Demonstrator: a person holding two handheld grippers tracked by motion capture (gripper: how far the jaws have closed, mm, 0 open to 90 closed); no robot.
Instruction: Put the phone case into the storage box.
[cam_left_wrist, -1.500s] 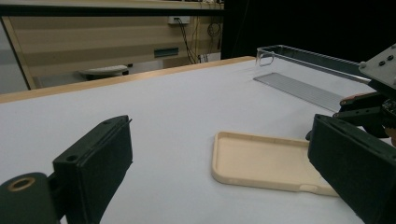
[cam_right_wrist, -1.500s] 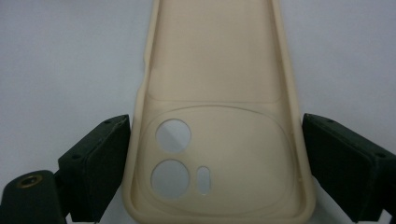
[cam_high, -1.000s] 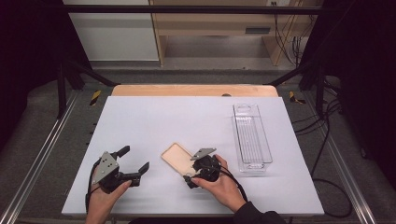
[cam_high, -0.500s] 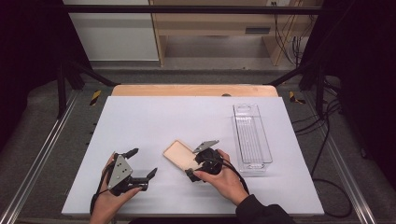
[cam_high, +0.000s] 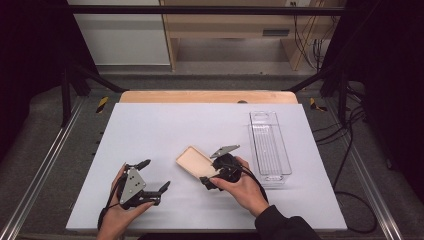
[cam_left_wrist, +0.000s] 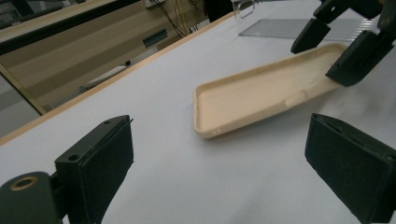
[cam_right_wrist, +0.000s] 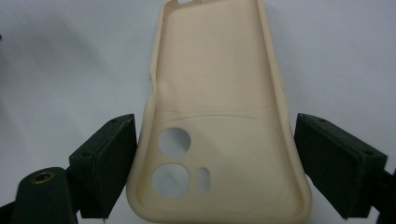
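Centre frame on the tabletop (cam_high: 150, 125): beige phone case (cam_high: 196, 162), light, soft, likely flexible. Right hand-held gripper (cam_high: 216, 167) straddles its camera end, jaws open; grip both long rims. Left hand-held gripper (cam_high: 152, 177) open, empty.

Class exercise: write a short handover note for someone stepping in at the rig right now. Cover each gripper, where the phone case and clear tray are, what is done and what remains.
Right gripper: jaws open, either side of the camera-hole end of the beige phone case, not clamped.
Left gripper: open, holding nothing, low over the white table, pointed at the case.
Clear tray: beside the case at the right, nothing inside as far as can be seen.
Done: right jaws lined up on the case.
Left: probably close, lift, and perhaps move it to the tray.
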